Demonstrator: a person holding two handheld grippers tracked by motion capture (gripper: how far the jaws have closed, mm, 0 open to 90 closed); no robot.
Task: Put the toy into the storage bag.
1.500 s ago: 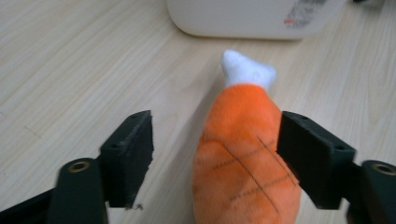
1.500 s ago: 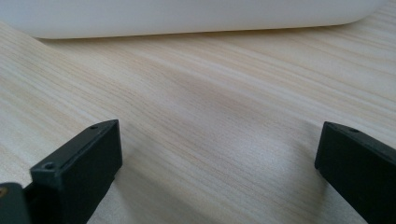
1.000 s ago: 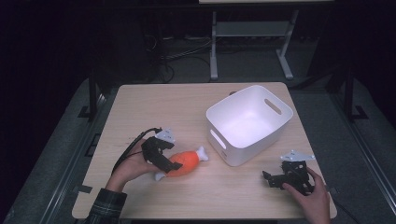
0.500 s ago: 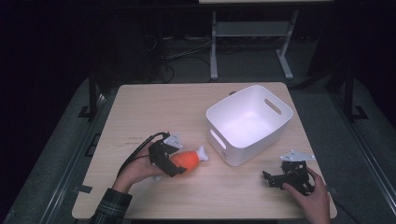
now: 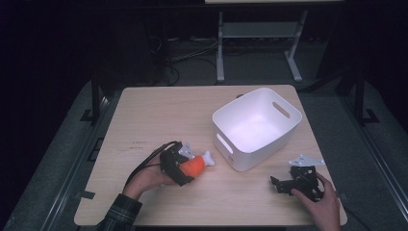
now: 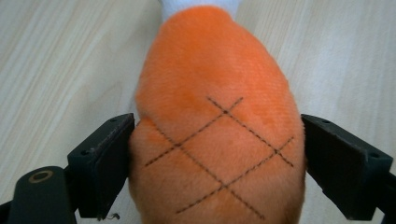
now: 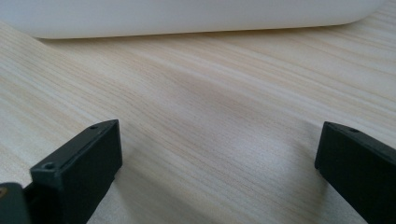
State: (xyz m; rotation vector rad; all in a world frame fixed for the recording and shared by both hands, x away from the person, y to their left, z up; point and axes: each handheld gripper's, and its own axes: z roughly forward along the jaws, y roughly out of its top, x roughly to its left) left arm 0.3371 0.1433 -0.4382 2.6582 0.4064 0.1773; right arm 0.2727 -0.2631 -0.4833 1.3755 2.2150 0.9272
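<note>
Clamping the orange plush toy, whose stitched crosshatch shows close up, the left gripper holds it; the right gripper gapes wide.

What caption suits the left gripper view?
Left gripper closing around an orange plush drumstick toy on the pale wooden table.

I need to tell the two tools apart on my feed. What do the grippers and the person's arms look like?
Both grippers are black with two flat, blocky jaws that have small screw holes. The left gripper carries a grey plate and trails a black cable. The right gripper carries a grey three-cornered plate. The left sleeve is dark plaid.
</note>
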